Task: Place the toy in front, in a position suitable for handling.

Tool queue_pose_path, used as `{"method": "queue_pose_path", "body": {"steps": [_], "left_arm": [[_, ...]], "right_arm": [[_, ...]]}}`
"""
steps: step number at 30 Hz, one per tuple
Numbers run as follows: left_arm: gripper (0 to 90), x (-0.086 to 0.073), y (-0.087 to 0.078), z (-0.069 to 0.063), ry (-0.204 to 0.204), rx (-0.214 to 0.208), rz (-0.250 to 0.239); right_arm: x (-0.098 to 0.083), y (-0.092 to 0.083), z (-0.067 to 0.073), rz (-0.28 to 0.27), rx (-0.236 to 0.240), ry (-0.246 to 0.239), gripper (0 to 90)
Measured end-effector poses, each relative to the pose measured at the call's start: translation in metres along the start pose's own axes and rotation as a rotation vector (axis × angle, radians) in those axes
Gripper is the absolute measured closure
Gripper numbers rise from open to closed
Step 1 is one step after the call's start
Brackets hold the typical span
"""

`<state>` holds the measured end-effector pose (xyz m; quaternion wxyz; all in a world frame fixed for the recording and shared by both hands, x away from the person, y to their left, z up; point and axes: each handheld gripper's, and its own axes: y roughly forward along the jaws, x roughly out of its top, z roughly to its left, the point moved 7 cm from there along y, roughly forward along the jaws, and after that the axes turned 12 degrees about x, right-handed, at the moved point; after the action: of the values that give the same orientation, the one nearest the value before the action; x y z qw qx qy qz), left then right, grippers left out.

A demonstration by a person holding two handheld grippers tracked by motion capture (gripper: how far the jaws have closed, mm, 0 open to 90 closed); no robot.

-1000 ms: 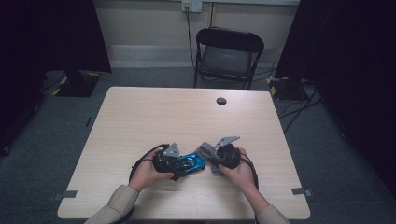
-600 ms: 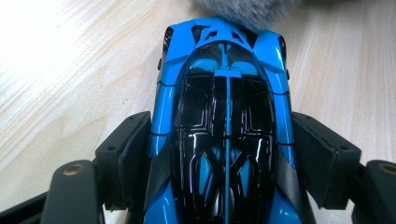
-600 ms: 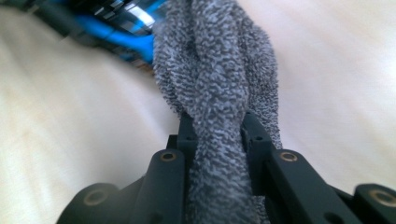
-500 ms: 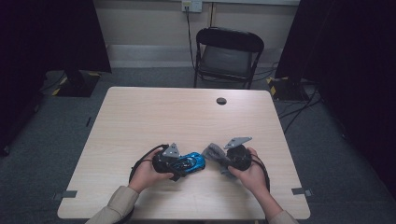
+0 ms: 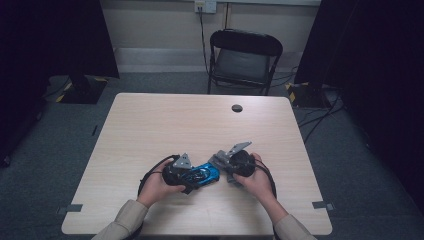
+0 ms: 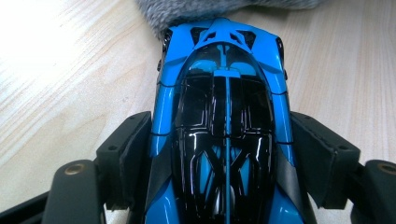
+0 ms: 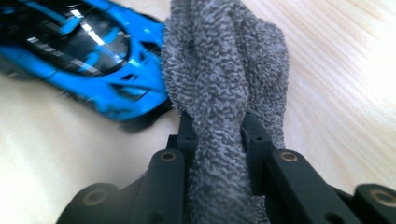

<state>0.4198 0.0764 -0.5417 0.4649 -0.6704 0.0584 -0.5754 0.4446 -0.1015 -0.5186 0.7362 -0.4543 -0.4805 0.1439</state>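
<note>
A blue and black toy car (image 5: 204, 175) lies on the wooden table (image 5: 200, 120) near its front edge. My left gripper (image 5: 194, 176) is shut on the car (image 6: 224, 93), its pads (image 6: 133, 154) pressing both flanks. To the right, my right gripper (image 5: 223, 163) is shut on a bunched grey cloth (image 5: 218, 160). In the right gripper view the cloth (image 7: 224, 70) rises between the jaws of the right gripper (image 7: 219, 135) and its far end touches the end of the car (image 7: 88, 51). The same cloth (image 6: 210, 9) sits fuzzy against the car's far end in the left gripper view.
A small black round cap (image 5: 237, 108) lies on the table's far side. A black folding chair (image 5: 245, 55) stands behind the table. Cables run along the floor at the right, and dark curtains hang on both sides. The far half of the tabletop is bare wood.
My right gripper swung right, away from the car, with the cloth, then came back against the car's end. The left gripper and the car stayed put.
</note>
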Motion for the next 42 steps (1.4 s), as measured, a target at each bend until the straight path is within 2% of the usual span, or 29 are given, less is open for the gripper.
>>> {"method": "queue_pose_path", "body": {"steps": [10, 15, 20, 22, 26, 29, 33, 37, 40, 41, 42], "left_arm": [[26.0, 0.0, 0.0, 0.0, -0.018, 0.017, -0.001], [26.0, 0.001, 0.001, -0.001, -0.025, 0.021, -0.003], [25.9, 0.002, 0.002, -0.001, -0.033, 0.028, -0.005], [26.0, 0.002, 0.002, -0.001, -0.038, 0.031, -0.008], [26.0, 0.003, 0.004, -0.001, -0.044, 0.038, -0.01], [26.0, 0.006, 0.007, -0.001, -0.051, 0.047, -0.015], [26.0, 0.007, 0.008, -0.002, -0.041, 0.057, -0.015], [25.3, 0.0, 0.001, -0.001, -0.041, 0.046, -0.012], [23.6, -0.006, -0.01, 0.002, -0.048, 0.024, -0.009], [22.4, -0.006, -0.014, 0.004, -0.047, 0.033, -0.02], [22.3, -0.005, -0.02, 0.005, -0.063, 0.029, -0.029]], "right_arm": [[-0.025, -0.017, 0.016, 0.011, 0.03, -0.021, 74.4], [-0.033, -0.018, 0.031, 0.013, 0.053, -0.057, 74.4], [-0.036, -0.018, 0.038, 0.019, 0.07, -0.078, 74.5], [-0.036, -0.02, 0.039, 0.003, 0.065, -0.071, 74.4], [-0.032, -0.031, 0.038, -0.066, 0.057, -0.046, 74.4], [-0.028, -0.037, 0.045, -0.082, 0.074, -0.062, 74.4], [-0.028, -0.028, 0.054, -0.053, 0.091, -0.09, 74.4], [-0.027, -0.014, 0.052, -0.036, 0.088, -0.083, 74.4], [-0.025, -0.008, 0.05, -0.033, 0.078, -0.076, 74.3], [-0.024, -0.007, 0.05, -0.028, 0.07, -0.077, 74.4], [-0.023, -0.005, 0.049, -0.022, 0.061, -0.083, 74.4]]}}
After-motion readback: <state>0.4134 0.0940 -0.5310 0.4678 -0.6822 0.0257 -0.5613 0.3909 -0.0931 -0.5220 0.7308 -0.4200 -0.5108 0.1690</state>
